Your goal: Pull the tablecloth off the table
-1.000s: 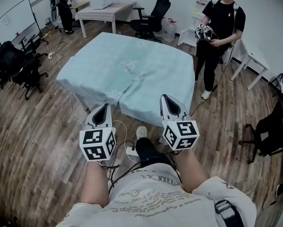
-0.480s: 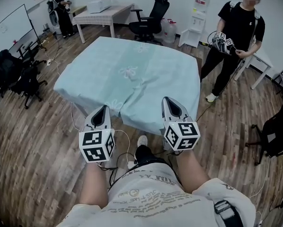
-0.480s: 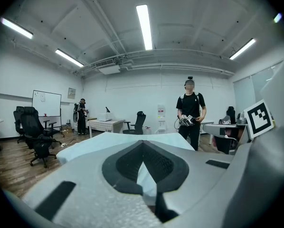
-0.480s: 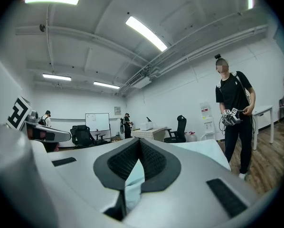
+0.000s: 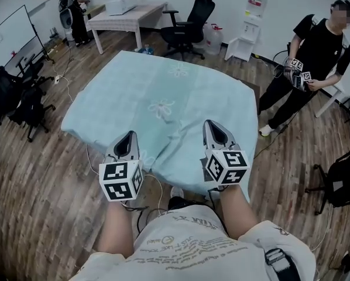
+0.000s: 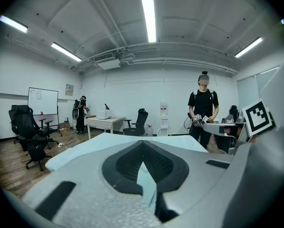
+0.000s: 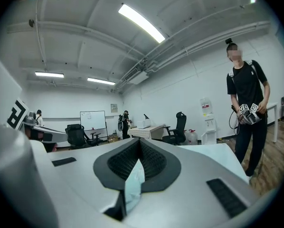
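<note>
- Both pairs of jaws are pressed shut on the near hem of the tablecloth, the left gripper at its 7 o'clock and the right gripper at its 5 o'clock.
- The cloth is best drawn low and evenly toward 6 o'clock, so that neither pinch slips.
- The table is hidden under the cloth, and any snag at 12 o'clock cannot be judged.

Wooden floor lies open at 8 o'clock; a person stands at 2, black chairs crowd 9.
</note>
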Demonstrator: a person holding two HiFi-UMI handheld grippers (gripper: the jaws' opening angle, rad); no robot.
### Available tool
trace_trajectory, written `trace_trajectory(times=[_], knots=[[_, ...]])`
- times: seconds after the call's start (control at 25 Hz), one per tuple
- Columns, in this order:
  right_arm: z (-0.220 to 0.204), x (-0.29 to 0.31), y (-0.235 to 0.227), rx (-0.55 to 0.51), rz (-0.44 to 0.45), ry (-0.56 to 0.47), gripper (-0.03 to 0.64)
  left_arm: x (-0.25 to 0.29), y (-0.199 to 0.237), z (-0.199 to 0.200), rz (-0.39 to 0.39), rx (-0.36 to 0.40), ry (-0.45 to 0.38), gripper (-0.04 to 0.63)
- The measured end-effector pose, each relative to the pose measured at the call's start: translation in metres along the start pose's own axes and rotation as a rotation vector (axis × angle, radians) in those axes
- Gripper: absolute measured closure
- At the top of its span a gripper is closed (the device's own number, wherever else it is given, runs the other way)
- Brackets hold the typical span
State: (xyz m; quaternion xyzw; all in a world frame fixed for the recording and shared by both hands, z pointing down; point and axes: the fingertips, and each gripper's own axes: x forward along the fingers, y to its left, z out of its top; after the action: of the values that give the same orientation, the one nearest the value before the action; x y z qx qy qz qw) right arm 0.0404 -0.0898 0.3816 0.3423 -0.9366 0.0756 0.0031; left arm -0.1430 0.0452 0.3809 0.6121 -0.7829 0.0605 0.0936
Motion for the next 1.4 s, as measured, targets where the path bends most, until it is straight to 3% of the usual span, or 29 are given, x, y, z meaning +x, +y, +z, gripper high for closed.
trace_trajectory(times=[0.64, 1.2, 1.4], knots=[[-0.010, 0.161, -0.081, 0.047, -0.051, 0.103, 0.604, 0.174, 0.055, 0.009, 0.006, 0.007, 0.131, 0.584], [-0.032, 0.184, -0.131, 0.062, -0.171, 0.149, 0.604, 0.256, 0.084, -0.020, -0.012, 0.049, 0.235, 0.583], [-0.044, 0.198, -0.147, 0.049, -0.247, 0.171, 0.604, 0.301, 0.093, -0.027, -0.053, 0.118, 0.255, 0.583]])
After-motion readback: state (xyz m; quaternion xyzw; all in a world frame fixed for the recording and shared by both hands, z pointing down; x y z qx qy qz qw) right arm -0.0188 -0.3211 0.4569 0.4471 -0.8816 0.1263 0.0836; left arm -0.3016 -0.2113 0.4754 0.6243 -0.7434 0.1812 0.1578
